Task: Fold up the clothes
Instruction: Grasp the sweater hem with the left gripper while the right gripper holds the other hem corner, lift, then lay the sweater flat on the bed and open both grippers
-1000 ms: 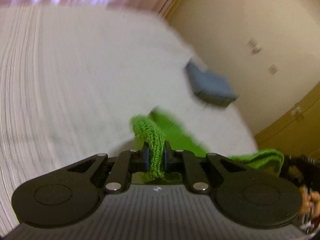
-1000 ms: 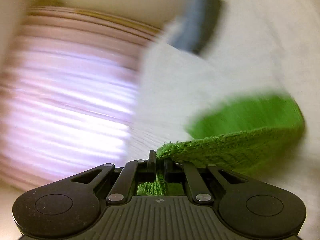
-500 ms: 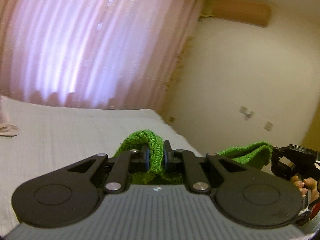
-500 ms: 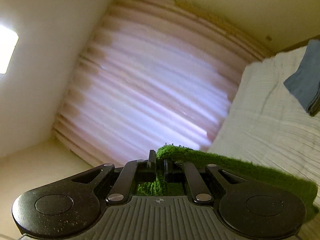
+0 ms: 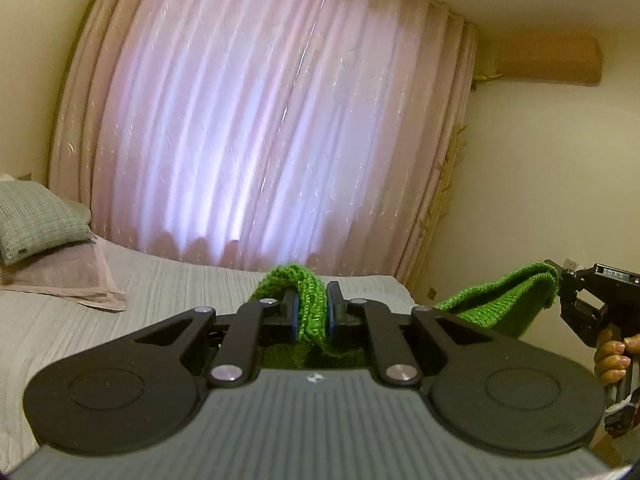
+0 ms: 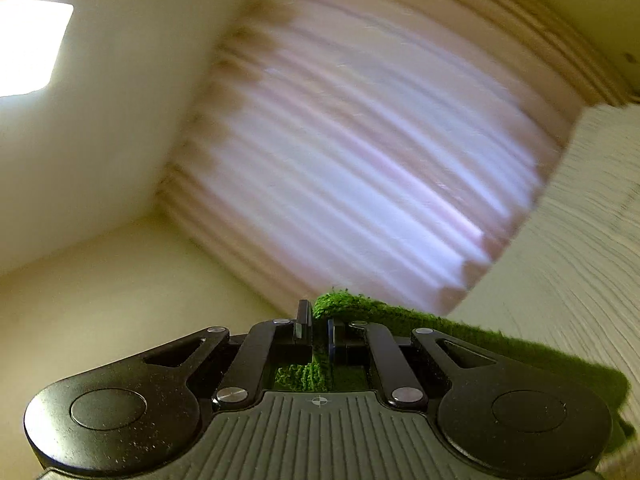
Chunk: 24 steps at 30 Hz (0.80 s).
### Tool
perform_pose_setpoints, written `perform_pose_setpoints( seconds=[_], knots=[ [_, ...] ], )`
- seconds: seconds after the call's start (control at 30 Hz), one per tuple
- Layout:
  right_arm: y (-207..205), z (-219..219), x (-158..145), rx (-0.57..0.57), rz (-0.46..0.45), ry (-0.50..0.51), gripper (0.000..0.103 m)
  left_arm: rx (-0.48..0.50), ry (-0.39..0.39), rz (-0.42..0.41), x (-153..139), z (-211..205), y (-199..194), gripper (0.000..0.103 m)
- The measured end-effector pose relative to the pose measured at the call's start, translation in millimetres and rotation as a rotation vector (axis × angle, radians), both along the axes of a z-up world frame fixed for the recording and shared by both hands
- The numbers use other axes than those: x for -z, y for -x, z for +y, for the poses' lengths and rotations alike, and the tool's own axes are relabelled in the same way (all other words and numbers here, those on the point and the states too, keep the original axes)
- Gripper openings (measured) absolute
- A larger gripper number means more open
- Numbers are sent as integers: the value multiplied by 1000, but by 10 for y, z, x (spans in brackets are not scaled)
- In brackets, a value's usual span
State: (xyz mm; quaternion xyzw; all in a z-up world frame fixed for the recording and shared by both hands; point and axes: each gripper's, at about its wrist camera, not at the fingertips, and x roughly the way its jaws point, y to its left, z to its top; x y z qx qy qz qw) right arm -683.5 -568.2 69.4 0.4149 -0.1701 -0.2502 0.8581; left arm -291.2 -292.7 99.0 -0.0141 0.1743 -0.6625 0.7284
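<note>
Bed (image 5: pixel 168 292), two pillows; both jaws clamped on one green knit (image 5: pixel 310 308)

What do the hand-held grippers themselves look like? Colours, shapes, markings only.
Both alike. The left hand-held gripper and right hand-held gripper have a grey ribbed body with a small white crosshair mark, two round black lobes, black linkage bars with silver pivot pins, and black fingers with blue pads. A bare hand grips the right one's handle; no cables seen.
</note>
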Motion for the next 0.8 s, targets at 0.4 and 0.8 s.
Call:
perform_pose_setpoints(
  seconds=[0.4, 0.8],
  knots=[
    [559, 1243, 2171, -205, 928, -592, 87, -350, -892, 246, 2311, 1362, 690, 16],
    [246, 1571, 2881, -163, 1050, -552, 87, -301, -952, 113, 2845, 897, 1196, 30]
  ],
)
